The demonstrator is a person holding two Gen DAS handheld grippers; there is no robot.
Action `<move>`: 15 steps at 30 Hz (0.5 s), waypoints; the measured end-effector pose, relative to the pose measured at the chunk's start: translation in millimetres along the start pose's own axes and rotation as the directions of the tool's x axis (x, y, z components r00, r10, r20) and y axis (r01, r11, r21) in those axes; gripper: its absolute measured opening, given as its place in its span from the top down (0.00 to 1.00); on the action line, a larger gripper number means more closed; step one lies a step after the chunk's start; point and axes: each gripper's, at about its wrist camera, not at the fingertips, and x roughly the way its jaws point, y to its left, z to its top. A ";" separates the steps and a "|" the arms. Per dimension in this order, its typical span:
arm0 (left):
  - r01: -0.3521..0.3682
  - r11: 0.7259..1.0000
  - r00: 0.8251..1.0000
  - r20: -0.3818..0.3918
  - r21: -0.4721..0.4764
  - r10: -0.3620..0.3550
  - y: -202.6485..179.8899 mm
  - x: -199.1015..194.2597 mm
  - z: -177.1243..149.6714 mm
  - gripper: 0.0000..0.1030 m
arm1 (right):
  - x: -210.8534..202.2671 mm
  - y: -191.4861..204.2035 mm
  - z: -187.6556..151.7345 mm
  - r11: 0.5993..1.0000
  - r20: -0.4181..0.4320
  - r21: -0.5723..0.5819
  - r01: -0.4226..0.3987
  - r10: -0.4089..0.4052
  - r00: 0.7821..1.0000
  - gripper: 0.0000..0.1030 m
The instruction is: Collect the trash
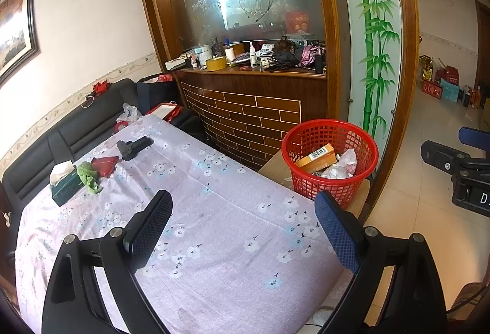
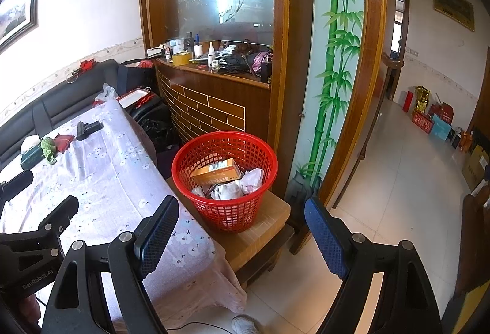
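You held both the left gripper and right gripper wide and empty, between pickups; the green rag at left-centre looked the likeliest next for the red basket.

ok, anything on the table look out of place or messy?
Yes. A crumpled green cloth lies bunched against the tissue box, beside a red packet and a black pistol-shaped object at the far end. Nothing spilled; the red basket stands upright off the table.

A red mesh basket stands upright on a low wooden stool beside the table, holding an orange box tilted over crumpled white wrappers
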 end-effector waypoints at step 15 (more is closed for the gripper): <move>0.001 1.000 1.000 -0.005 -0.002 -0.001 -0.7 5.8 -3.5 0.10 | 4.9 2.6 -1.1 1.000 -0.010 -0.005 0.000 0.000 1.000 0.15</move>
